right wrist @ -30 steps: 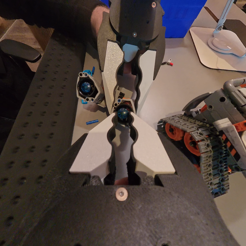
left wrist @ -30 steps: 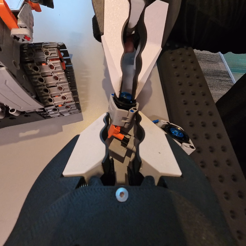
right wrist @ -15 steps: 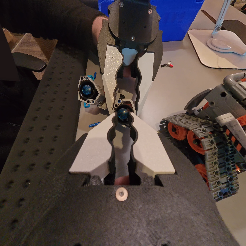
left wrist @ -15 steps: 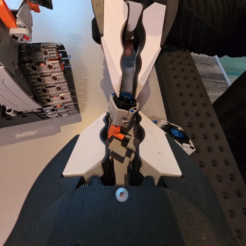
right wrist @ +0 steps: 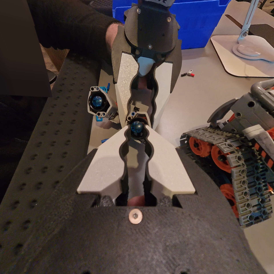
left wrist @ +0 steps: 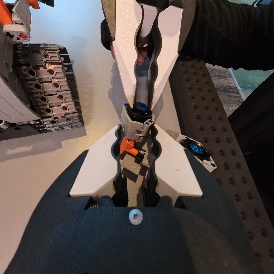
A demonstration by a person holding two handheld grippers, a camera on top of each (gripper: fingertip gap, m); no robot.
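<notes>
My left gripper (left wrist: 136, 129) is shut on a small grey shooter block (left wrist: 135, 126) with an orange pin (left wrist: 127, 146) and holds it above the table. A dark blue ball (right wrist: 136, 128) sits in the block's black mouth. My right gripper (right wrist: 136, 126) faces the left one tip to tip, and its fingertips pinch the ball. In the left wrist view the right gripper (left wrist: 141, 106) comes down from the top onto the ball (left wrist: 140, 107). A hand in a black sleeve (right wrist: 74, 25) holds the left gripper.
A second grey shooter block with a blue ball (right wrist: 98, 102) lies by the black perforated board (right wrist: 44, 148). A tracked brick vehicle (right wrist: 237, 155) stands close on the table. A blue bin (right wrist: 197, 22), a white lamp base (right wrist: 244, 56) and small loose pins (right wrist: 189, 74) lie beyond. Left and right tips are no more than a few centimetres apart.
Both grippers keep their hold and stay tip to tip. The views have drifted only slightly; the block and ball sit the same between the fingers.
</notes>
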